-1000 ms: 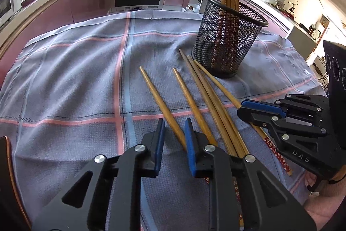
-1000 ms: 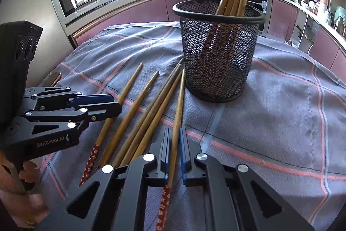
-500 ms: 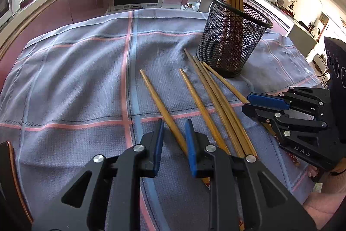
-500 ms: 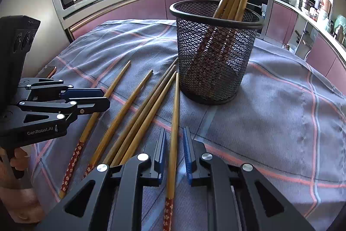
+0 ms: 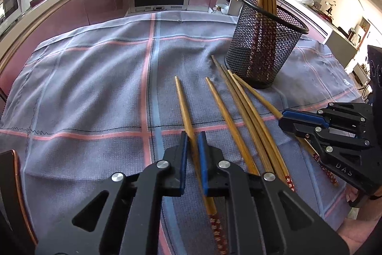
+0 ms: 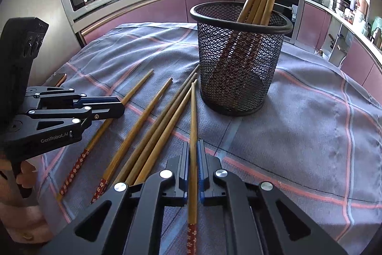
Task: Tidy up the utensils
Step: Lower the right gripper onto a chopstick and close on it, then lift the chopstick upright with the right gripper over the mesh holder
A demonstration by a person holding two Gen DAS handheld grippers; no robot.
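Task partly done. Black mesh cup [image 6: 238, 68] stands upright on the cloth-covered table [image 5: 95, 87], toward its far edge. It holds three chopsticks for certain, perhaps a fourth; the tips overlap. Six chopsticks lie loose on the cloth, fanned from the cup's foot toward the near edge. Both grippers have just been closing, each with one stick between the pads. Left gripper [image 5: 192, 135] is pinched narrow on the outermost left chopstick [image 5: 182, 102]; right gripper [image 6: 193, 145] is clamped on the outermost right chopstick [image 6: 193, 116]. Neither stick looks lifted yet. Four middle sticks [image 5: 222, 109] untouched. Judged remaining: all six into the cup.
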